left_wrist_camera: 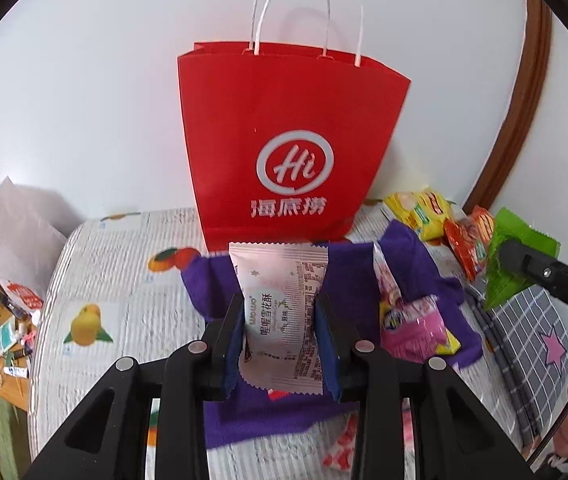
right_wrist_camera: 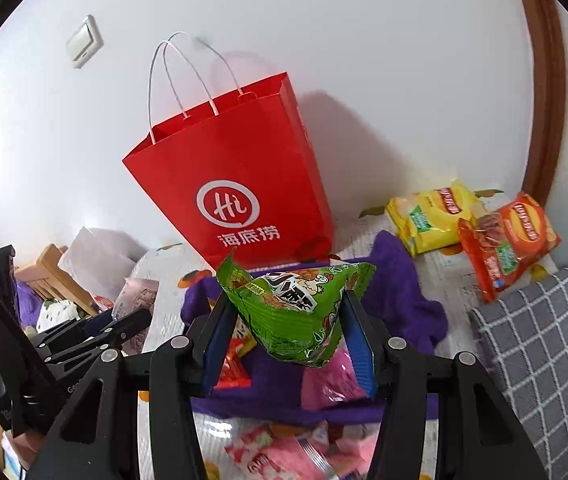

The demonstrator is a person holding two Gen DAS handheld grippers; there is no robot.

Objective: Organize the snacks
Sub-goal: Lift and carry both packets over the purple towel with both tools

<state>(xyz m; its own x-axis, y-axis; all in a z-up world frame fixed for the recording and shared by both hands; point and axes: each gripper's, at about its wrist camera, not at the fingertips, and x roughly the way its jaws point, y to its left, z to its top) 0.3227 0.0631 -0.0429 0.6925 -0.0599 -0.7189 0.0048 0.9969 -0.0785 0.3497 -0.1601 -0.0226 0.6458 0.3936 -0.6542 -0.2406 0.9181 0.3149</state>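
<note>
Bed [left_wrist_camera: 123, 280] | one red bag [left_wrist_camera: 284, 140] (upright) | left jaws grasping white packet [left_wrist_camera: 279, 320] | right grasping green packet [right_wrist_camera: 300, 312]

A wall light switch [right_wrist_camera: 84, 42], brown door frame [right_wrist_camera: 544, 92], grey checked cushion [right_wrist_camera: 544, 340] and purple cloth [left_wrist_camera: 424, 256].

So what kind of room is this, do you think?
Probably a bedroom at home: the snacks lie on a fruit-print quilted bed cover, beside a grey checked pillow, with a light switch on the plain wall.
</note>
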